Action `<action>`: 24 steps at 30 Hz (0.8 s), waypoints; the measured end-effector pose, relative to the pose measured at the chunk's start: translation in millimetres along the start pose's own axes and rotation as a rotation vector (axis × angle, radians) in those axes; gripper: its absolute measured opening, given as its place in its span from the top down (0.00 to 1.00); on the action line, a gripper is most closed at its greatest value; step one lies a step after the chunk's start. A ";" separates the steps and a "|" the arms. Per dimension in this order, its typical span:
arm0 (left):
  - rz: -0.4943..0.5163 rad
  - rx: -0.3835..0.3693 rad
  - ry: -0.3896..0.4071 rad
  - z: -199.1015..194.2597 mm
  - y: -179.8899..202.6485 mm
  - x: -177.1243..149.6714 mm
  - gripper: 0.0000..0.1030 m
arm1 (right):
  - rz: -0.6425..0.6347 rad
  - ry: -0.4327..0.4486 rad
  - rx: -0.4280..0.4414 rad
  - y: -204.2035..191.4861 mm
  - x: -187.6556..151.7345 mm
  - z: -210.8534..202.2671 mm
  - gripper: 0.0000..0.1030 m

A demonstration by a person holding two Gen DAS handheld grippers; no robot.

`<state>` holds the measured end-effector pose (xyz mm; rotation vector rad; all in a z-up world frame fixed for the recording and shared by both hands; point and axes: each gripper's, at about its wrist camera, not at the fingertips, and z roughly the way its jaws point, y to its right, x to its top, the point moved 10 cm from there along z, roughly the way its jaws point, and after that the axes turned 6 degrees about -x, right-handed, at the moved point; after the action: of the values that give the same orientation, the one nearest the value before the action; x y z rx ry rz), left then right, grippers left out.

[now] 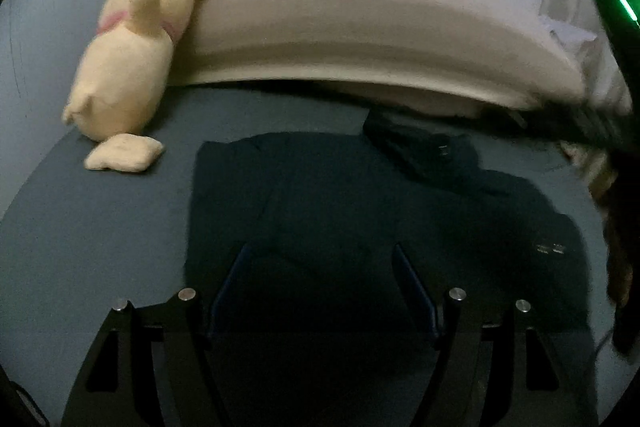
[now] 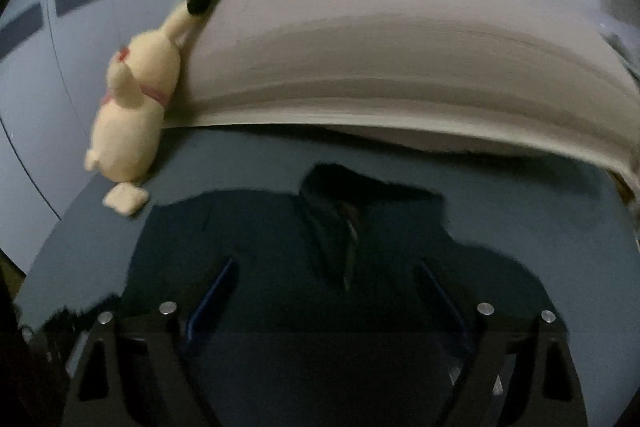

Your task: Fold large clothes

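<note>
A dark hoodie lies spread on the blue bed, its hood toward the pale headboard and its hem toward the viewer; the long axis thus runs from the cameras to the headboard. One sleeve appears already laid across the body, though dim light and blur make the creases hard to read. Left gripper: fingers spread above the left half of the cloth, nothing between them. Right gripper: fingers likewise spread, hanging over the zip below the hood, holding nothing. Judged step: choosing the next grasp points. To do it well, each gripper should pinch one layer at matching points on an edge, lift together, and carry the fold parallel to the long axis so the edges meet squarely. A cream plush toy leans on the headboard, well apart from the hoodie.
</note>
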<state>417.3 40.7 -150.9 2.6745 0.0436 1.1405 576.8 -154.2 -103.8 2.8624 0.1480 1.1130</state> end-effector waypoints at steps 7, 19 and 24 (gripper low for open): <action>-0.021 -0.008 -0.031 38.6 -18.4 -21.0 0.28 | -0.213 -0.167 -0.123 -32.1 31.0 132.0 0.23; -0.028 -0.027 -0.027 47.0 -21.9 -22.2 0.28 | 0.464 -0.276 0.251 40.9 1.6 170.1 0.81; -0.014 -0.010 -0.028 47.7 -20.9 -23.9 0.27 | 0.389 -0.223 0.258 28.9 16.9 133.8 0.52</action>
<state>436.1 48.6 -204.4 2.6772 0.0511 1.0958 681.5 -184.6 -188.2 3.3201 -0.3139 0.8620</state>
